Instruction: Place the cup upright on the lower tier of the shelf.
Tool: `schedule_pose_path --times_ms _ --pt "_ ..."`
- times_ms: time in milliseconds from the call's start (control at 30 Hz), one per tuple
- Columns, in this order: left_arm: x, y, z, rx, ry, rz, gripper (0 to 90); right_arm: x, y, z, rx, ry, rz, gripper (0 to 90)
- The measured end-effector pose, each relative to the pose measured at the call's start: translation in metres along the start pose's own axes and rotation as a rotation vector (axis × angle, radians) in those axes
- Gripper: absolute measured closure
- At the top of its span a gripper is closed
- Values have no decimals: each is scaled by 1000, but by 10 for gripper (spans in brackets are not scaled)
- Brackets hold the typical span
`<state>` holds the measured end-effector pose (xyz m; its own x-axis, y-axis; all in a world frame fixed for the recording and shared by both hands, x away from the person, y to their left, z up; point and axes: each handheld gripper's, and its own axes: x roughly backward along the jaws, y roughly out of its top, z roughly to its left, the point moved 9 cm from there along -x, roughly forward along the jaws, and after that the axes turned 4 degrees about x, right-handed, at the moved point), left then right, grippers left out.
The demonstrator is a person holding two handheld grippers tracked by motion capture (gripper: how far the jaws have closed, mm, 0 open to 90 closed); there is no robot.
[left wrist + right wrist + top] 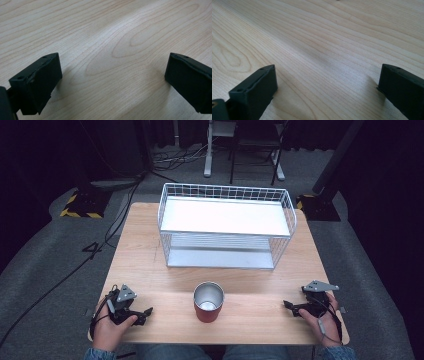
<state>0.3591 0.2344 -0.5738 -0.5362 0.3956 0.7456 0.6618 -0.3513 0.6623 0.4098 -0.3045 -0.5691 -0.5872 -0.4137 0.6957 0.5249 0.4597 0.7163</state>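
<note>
A red cup (pixel 208 302) with a shiny steel inside stands upright near the front middle of the wooden table (pixel 150 250). Behind it sits a white wire basket rack (pixel 226 225) with two shelves. My left gripper (pixel 144 313) rests low on the table at the front left, well left of the cup, jaws pointing right. In the left gripper view its black jaws stand wide apart with bare wood between them (pixel 112 72). My right gripper (pixel 290 306) lies at the front right, jaws pointing left toward the cup, open over bare wood (pixel 327 85).
Grey carpet surrounds the table. Black cables trail over the floor at the left, and yellow-black striped stand bases (pixel 82 205) sit at the back corners. A white desk leg (pixel 209 150) and chair legs stand behind the rack.
</note>
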Motion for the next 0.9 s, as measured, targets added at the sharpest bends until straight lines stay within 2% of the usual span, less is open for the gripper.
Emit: schedule_pose_path --times_ms 167,267,333,400,467,567,700,733,767,900 --pt "2 -1 0 11 8 -13 41 0 0 1 -3 -6 1 23" --pt "4 -2 1 17 15 -27 90 0 0 2 -2 -3 1 23" --pt "6 -2 1 8 11 -35 125 0 0 2 -2 -3 1 23" --pt "7 -2 1 17 4 -38 158 0 0 2 -2 -3 1 23" --pt "9 -2 1 -2 -10 -43 160 0 0 2 -2 -3 1 23" --pt "13 -2 0 -9 -7 -57 159 0 0 2 -2 -3 1 23" --pt "21 4 -2 5 -28 -119 159 0 0 2 -2 -3 1 23" --pt "26 8 -6 17 -45 -157 158 0 0 2 -2 -3 1 23" --pt "26 8 -6 17 -45 -157 158 0 0 2 -2 -3 1 23" --pt "34 15 -15 22 -72 -214 158 0 0 2 -2 -3 1 23"
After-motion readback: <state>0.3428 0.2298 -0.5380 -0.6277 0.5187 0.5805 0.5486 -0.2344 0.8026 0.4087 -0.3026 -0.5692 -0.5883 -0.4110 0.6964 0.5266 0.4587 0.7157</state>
